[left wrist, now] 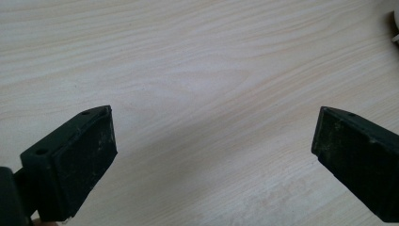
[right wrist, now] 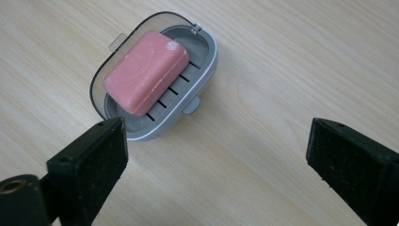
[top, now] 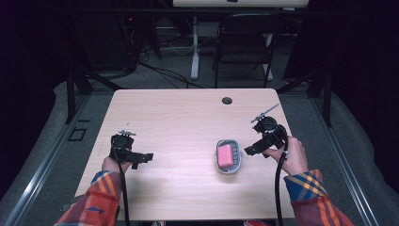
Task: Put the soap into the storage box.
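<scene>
- A pale wooden desk [top: 188,122] carries a grey soap dish [right wrist: 200,75] holding a pink soap [right wrist: 146,70], right of centre.
- The right claw [top: 249,149] sits just beside the dish, jaws wide apart, gripping nothing.
- The left claw [top: 143,157] rests well apart at the desk's left, jaws wide apart over bare wood.

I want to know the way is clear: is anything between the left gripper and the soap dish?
No. In the high view, only bare table lies between the left gripper and the soap dish.
</scene>
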The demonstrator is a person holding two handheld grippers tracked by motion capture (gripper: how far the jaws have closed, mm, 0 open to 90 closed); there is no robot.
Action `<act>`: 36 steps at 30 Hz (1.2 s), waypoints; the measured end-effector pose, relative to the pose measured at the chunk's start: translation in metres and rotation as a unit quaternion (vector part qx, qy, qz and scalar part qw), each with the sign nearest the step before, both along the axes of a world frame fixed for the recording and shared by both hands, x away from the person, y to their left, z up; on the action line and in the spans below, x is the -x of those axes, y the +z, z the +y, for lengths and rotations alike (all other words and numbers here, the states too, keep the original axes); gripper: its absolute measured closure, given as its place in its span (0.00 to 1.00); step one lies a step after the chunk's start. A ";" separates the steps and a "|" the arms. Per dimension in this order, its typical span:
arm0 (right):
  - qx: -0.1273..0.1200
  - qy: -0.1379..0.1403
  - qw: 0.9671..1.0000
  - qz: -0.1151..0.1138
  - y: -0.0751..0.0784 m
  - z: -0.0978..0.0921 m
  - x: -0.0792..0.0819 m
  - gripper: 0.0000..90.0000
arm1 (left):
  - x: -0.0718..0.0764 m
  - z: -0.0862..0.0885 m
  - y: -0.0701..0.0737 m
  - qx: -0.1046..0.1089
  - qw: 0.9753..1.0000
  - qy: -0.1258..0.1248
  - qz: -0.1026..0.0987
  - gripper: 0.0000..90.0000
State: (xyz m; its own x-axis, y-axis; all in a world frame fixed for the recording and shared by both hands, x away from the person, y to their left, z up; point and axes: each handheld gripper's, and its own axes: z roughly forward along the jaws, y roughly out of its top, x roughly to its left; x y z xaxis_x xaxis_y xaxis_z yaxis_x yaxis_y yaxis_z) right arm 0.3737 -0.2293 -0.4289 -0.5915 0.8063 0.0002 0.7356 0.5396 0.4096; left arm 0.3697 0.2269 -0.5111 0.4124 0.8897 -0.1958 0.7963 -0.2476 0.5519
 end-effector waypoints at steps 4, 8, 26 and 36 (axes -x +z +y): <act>-0.002 -0.001 1.000 -0.006 0.000 -0.004 0.004 0.04 | 0.000 0.000 0.000 0.000 1.000 0.000 0.000 0.00; 0.004 -0.001 1.000 -0.012 -0.001 -0.010 0.009 0.02 | 0.000 0.000 0.000 0.000 1.000 -0.001 0.000 0.00; 0.011 -0.022 0.999 -0.020 -0.025 -0.055 0.037 0.00 | 0.001 -0.002 -0.001 -0.001 1.000 -0.008 0.000 0.00; 0.021 -0.034 0.999 -0.013 -0.055 -0.077 0.060 0.00 | 0.001 -0.002 -0.002 -0.001 1.000 -0.015 0.003 0.00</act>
